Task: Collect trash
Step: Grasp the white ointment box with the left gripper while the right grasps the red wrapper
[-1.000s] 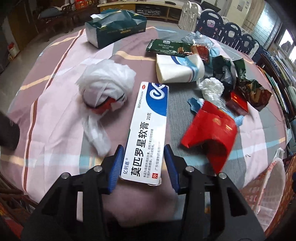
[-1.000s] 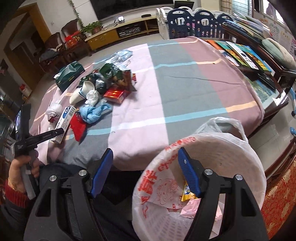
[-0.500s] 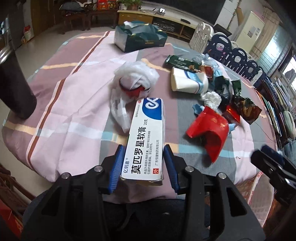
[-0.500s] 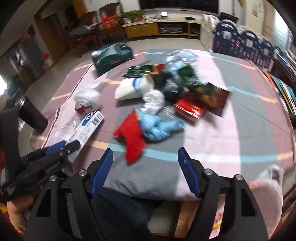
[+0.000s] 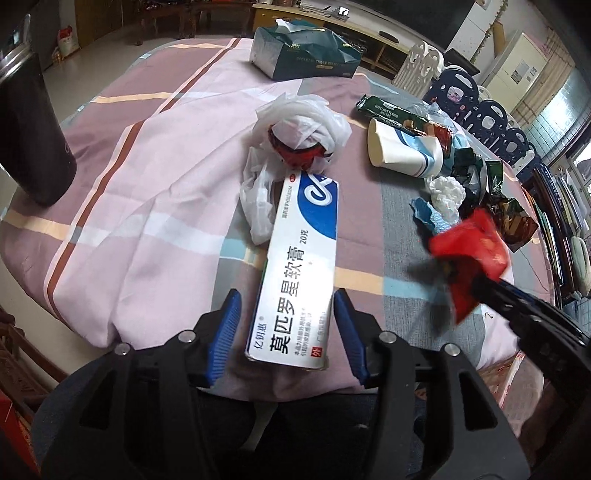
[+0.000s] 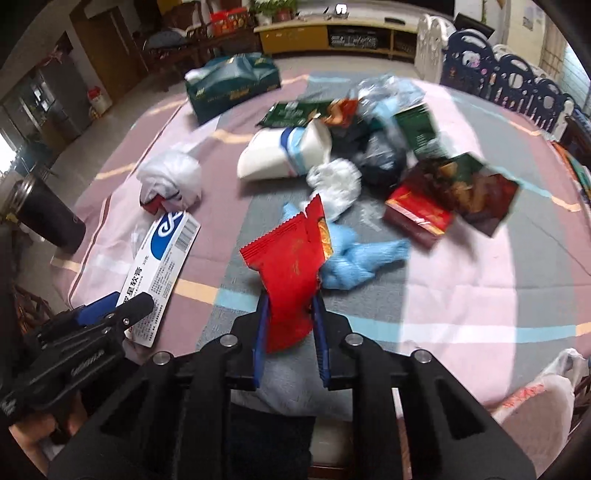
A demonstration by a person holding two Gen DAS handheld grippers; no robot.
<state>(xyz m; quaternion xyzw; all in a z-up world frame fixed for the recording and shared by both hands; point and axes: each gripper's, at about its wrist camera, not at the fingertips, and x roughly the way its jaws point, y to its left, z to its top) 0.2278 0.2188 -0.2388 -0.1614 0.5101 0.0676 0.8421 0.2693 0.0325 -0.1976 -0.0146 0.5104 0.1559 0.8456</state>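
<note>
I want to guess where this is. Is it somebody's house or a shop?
It looks like somebody's house, probably a living room. A table under a striped cloth holds everyday rubbish, a long low cabinet stands along the far wall, and a child's play fence is set up beside it.

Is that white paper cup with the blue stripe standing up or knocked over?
Knocked over. The paper cup lies on its side on the tablecloth, its open mouth facing sideways, beside the green wafer wrapper.
</note>
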